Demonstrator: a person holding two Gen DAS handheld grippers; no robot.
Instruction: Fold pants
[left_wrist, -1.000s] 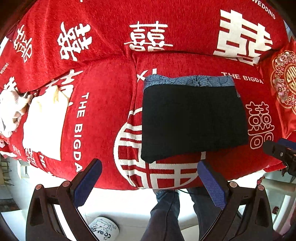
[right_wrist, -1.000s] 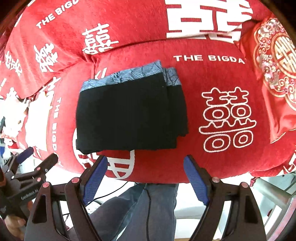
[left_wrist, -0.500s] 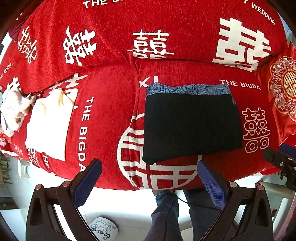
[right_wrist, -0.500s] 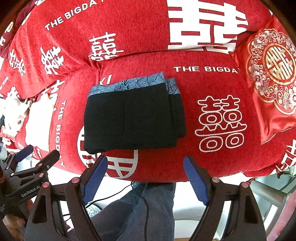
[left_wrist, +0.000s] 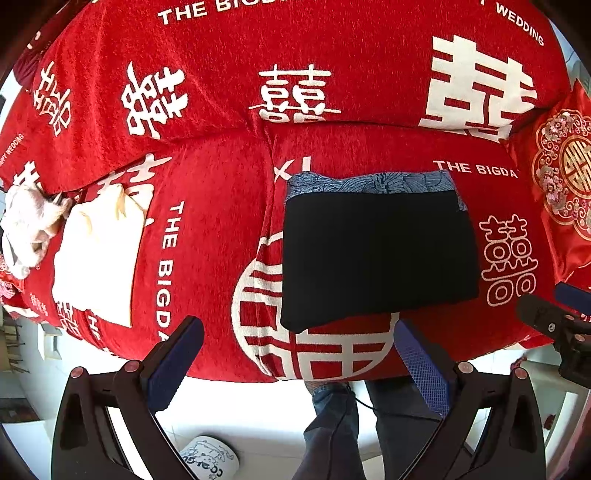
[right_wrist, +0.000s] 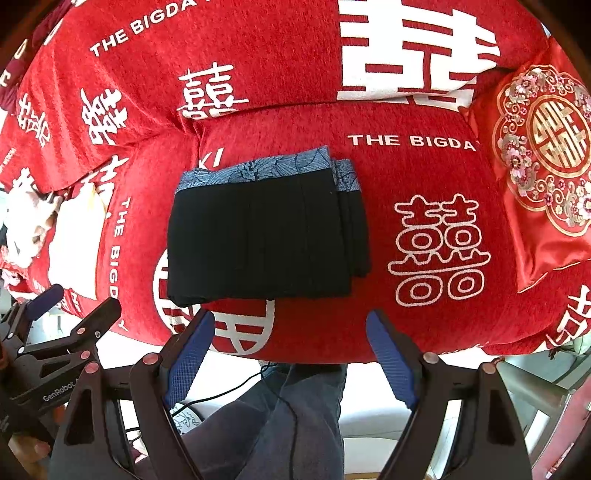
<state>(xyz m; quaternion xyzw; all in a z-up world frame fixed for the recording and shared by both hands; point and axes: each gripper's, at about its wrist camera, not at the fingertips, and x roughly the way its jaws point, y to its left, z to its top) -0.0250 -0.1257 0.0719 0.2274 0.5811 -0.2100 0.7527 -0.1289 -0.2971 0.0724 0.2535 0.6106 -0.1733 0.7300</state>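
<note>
Black pants (left_wrist: 376, 254) (right_wrist: 266, 236) lie folded into a flat rectangle on a red sofa seat (left_wrist: 207, 229) (right_wrist: 424, 173), their blue patterned waistband along the far edge. My left gripper (left_wrist: 295, 332) hangs open above the seat's front edge, nothing between its blue pads. My right gripper (right_wrist: 290, 326) also stands open and empty, just in front of the pants' near edge. Neither touches the cloth. In the right wrist view the left gripper (right_wrist: 55, 306) shows at the lower left.
White folded garments (left_wrist: 96, 258) and a crumpled pale cloth (left_wrist: 26, 229) lie on the seat's left. A red embroidered cushion (right_wrist: 543, 173) rests at the right. A person's jeans-clad legs (left_wrist: 340, 424) and a slipper (left_wrist: 210, 461) are on the white floor below.
Both views have pulled back and up a little, so the folded pants look smaller and farther. The pants have not moved, and both grippers stay open.
</note>
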